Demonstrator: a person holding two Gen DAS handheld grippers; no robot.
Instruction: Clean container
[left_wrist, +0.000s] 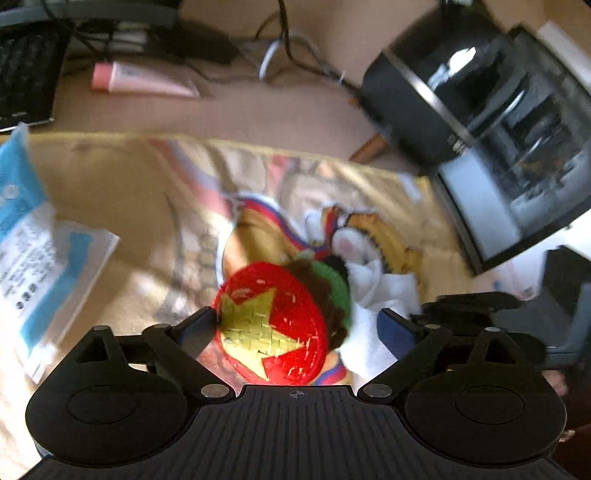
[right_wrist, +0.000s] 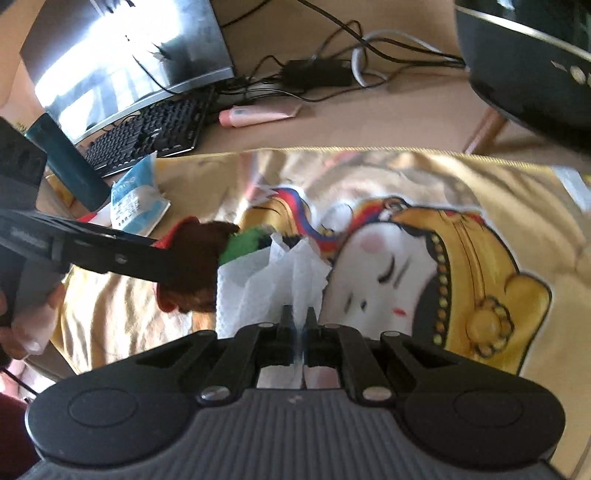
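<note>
Left gripper (left_wrist: 299, 325) spread wide, clasping the red woven container (left_wrist: 271, 325) between both fingers. Right gripper (right_wrist: 298, 317) pinched narrow on a white tissue (right_wrist: 273, 277), fanning ahead of the fingertips against the container's open end.

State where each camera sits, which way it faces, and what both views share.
Left wrist: on the left gripper, looking forward and down at the woven container between its fingers.
Right wrist: on the right gripper, facing the white tissue it pinches; a hand shows at left.
Shared: container, tissue, printed cloth, pink tube.
</note>
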